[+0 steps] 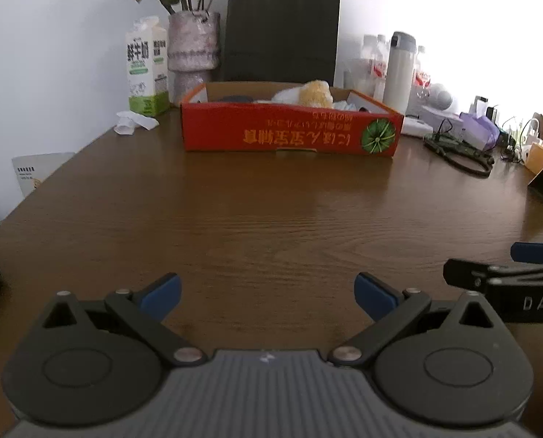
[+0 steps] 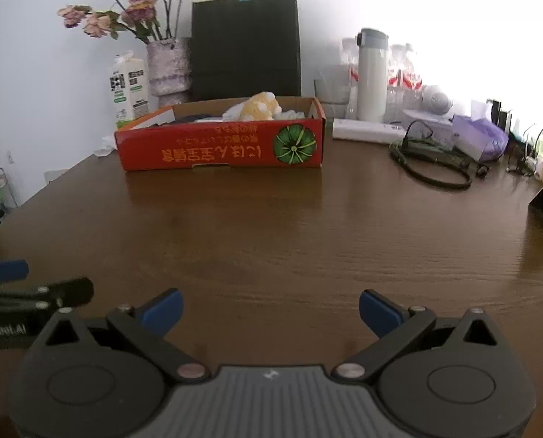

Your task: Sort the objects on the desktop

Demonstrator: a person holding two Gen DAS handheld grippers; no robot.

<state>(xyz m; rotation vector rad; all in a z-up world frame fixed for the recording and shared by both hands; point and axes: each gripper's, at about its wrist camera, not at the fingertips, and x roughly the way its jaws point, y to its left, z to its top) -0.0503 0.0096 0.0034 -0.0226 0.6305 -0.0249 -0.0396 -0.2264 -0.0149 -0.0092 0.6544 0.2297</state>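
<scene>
Left wrist view: the left gripper (image 1: 267,294) hangs low over the wooden desk (image 1: 271,219), blue pads spread wide, nothing between them. The right one's tip pokes in at the right edge.

Right wrist view: same deal, the right gripper (image 2: 270,310) has its jaws wide apart and empty, pointed at a bare stretch of desk.

Where the stuff is: the red cardboard box (image 2: 220,148) sits toward the back of the desk, well apart from both grippers. It's got a yellow fluffy thing (image 2: 260,104), some white bits and something dark inside. Can't really tell what those are.

Done so far: my guess is most of it. The whole front and middle of the desk is bare and the box is already loaded.

Still left, maybe: a crumpled white wad (image 1: 134,122) near the milk carton (image 1: 145,69), a black cable loop (image 2: 431,168) off to the right, and a white power strip (image 2: 366,131) just beside the box. Whether any of that counts as stuff to sort, no idea.

Probably staying put: the flower vase (image 2: 167,65), black paper bag (image 2: 245,43), white thermos (image 2: 371,73) and purple tissue pack (image 2: 481,138) along the back wall.

Overall: looks like late stage or finished, both tools idle.
</scene>
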